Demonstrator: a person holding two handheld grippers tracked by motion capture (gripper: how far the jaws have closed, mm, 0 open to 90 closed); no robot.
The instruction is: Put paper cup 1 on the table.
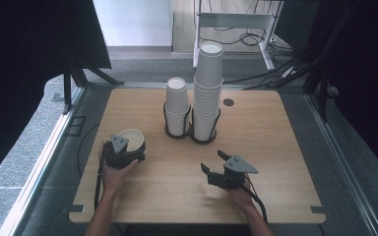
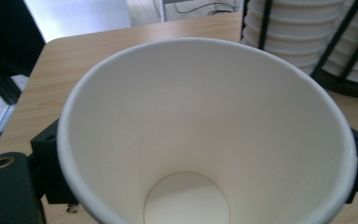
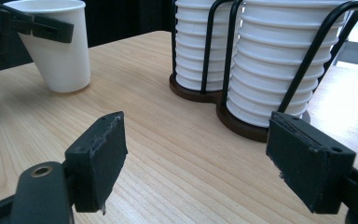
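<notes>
A white paper cup (image 1: 131, 138) stands on the wooden table (image 1: 280, 147) at the left, leaning a little, with its base on the wood. My left gripper (image 1: 132, 146) is shut on it just below the rim. In the left gripper view I look down into the empty cup (image 2: 191, 130), a black jaw at each side. The right gripper view shows the same cup (image 3: 60, 51) at the far left. My right gripper (image 1: 211, 160) hovers low over the table's front right, open, with nothing between its pads (image 3: 98, 154).
Two stacks of white paper cups sit in black wire holders at the table's middle back: a short stack (image 1: 177, 105) and a taller stack (image 1: 207, 93). Behind them is a round cable hole (image 1: 228, 103). Bare wood lies between my grippers.
</notes>
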